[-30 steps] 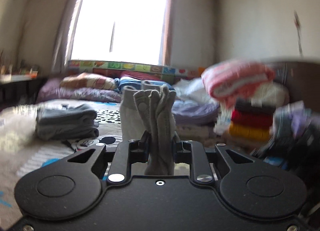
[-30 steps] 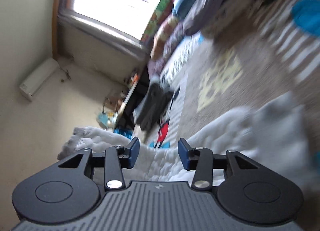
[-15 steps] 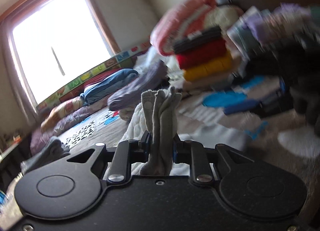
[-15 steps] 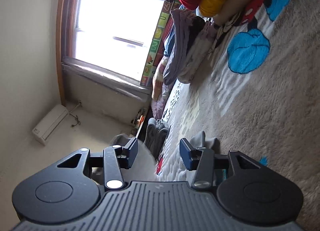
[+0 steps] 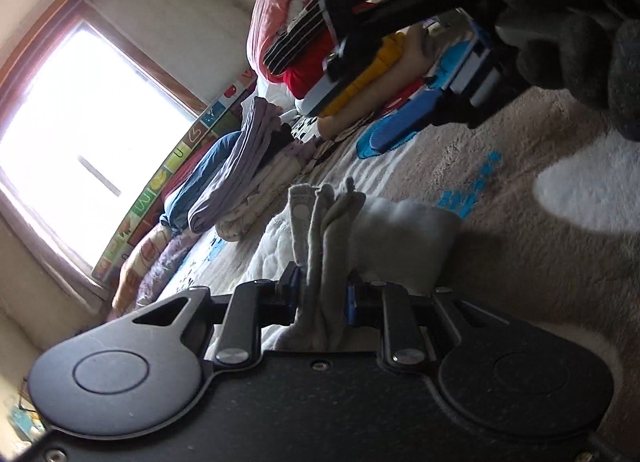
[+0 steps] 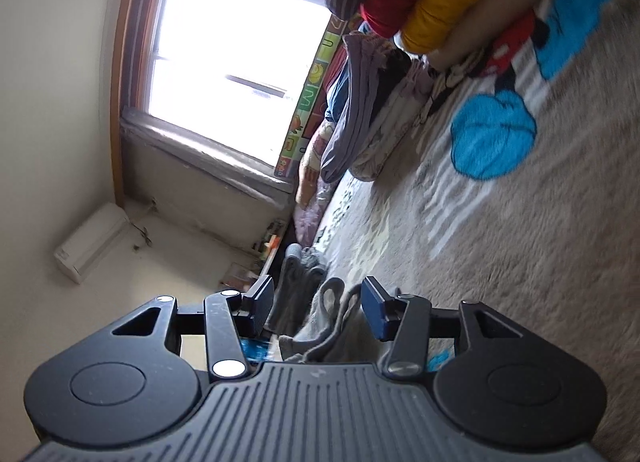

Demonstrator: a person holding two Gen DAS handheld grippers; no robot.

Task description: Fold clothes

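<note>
— While daylight floods through the wood-framed window (image 6: pixel 236 74), what lies under the two claws?

— A beige plush blanket (image 6: pixel 520 230) printed with blue shapes and a cartoon mouse, spread over the bed. Both views are rolled well over, so the bed runs steeply across the frame.

— And the garment being folded?

— A grey garment (image 5: pixel 324 246) stands bunched and upright between the jaws of the left claw (image 5: pixel 322 296), which is clenched on it, though the jaws have just eased a little wider. The rest of the garment lies pale on the blanket just beyond the claw.

— The right claw?

— The right claw (image 6: pixel 318 304) is released: its jaws stand apart and have just been opening, with a fold of grey cloth between them that neither pad presses. In the left view it hangs dark and blurred at the top right, above the blanket.

— What else fills the room?

— A stack of folded bedding (image 5: pixel 320 34) in pink, dark stripe, red and yellow stands on the far side of the bed. Rolled quilts (image 5: pixel 236 182) in blue, lilac and floral print lie along the window side, backed by a colourful picture strip (image 6: pixel 312 94). A white air conditioner (image 6: pixel 92 248) hangs on the pale wall beside the window, and a grey folded pile (image 6: pixel 300 270) sits at the bed's far edge.
</note>
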